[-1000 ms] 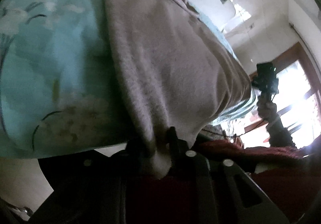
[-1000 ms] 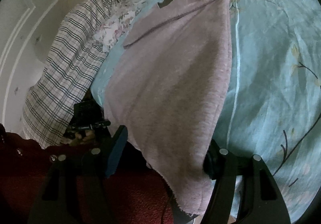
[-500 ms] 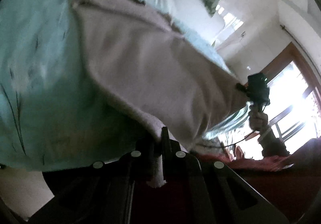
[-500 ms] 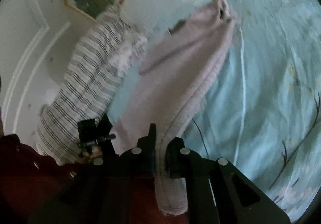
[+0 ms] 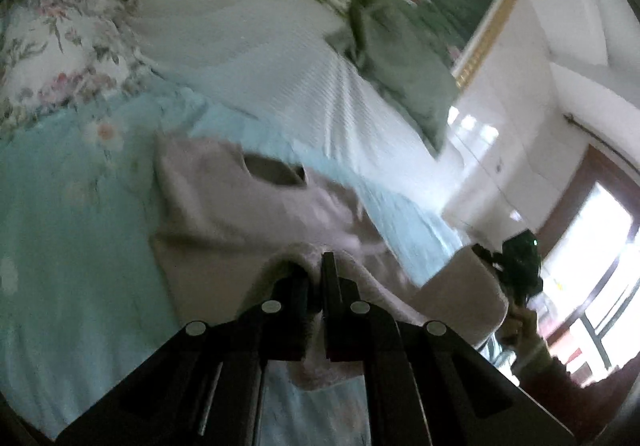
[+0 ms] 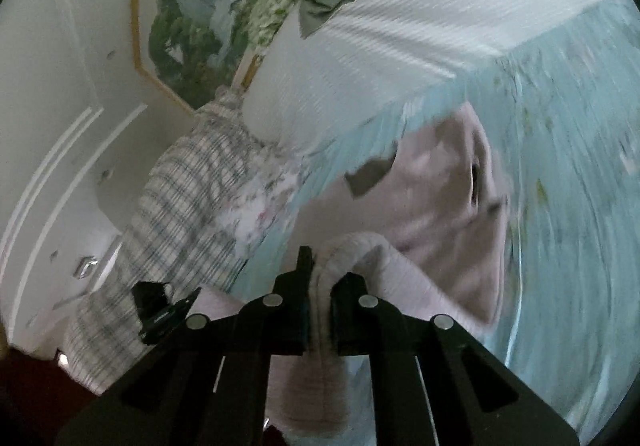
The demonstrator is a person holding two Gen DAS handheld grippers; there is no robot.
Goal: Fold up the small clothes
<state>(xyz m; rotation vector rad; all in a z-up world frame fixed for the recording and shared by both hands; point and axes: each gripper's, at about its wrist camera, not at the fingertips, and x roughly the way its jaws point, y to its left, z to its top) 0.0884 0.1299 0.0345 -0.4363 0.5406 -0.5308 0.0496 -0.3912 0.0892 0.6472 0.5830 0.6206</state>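
On the bed (image 5: pixel 60 246), over a pale blue flowered cover, lay a pinkish-grey garment (image 5: pixel 224 206), collar end toward the pillows and partly folded back on itself. Left tool (image 5: pixel 316 286) clenched on a bunched edge of the garment, cloth pinched between both fingers and hanging below them. Right tool (image 6: pixel 320 286) likewise clamped on another edge, a thick roll of fabric squeezed in the narrow gap. Seen from the left wrist, right tool (image 5: pixel 516 262) off to the right near the window (image 5: pixel 592 258), with lifted cloth beside it. Behind the garment, a white pillow (image 5: pixel 256 46), a green cushion (image 5: pixel 404 74), floral and plaid bedding at the left. Framed landscape picture (image 6: pixel 188 30) on the wall. Much motion blur throughout.
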